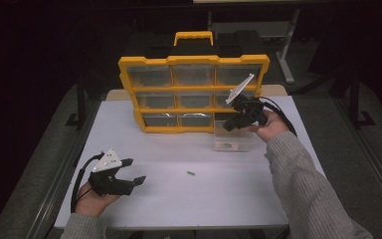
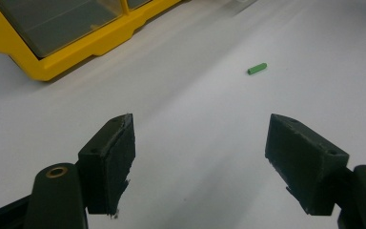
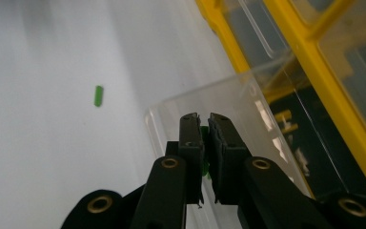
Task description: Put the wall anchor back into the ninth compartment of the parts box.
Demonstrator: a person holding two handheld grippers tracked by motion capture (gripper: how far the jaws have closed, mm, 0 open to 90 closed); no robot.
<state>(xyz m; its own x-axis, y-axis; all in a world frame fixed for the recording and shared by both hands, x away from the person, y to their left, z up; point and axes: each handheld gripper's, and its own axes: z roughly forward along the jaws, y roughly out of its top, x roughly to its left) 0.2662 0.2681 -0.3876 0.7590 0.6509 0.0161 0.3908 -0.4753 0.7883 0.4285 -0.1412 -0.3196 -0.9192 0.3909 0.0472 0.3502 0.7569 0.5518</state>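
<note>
Green piece point(image 3: 203, 168) pinched between right gripper point(image 3: 204, 119) jaws above clear bin point(image 3: 228, 100).

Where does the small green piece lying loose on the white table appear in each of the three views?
High view: the green piece lies on the white table, centre, right of the left gripper.
Left gripper view: upper right, ahead of the open jaws.
Right gripper view: left of centre, left of the clear drawer.
Shared landmark: the yellow organizer.

organizer point(image 1: 194, 94) back centre | bin point(image 1: 233, 141) before its right corner | peg point(image 1: 191, 173) mid-table point(image 1: 179, 199)
</note>
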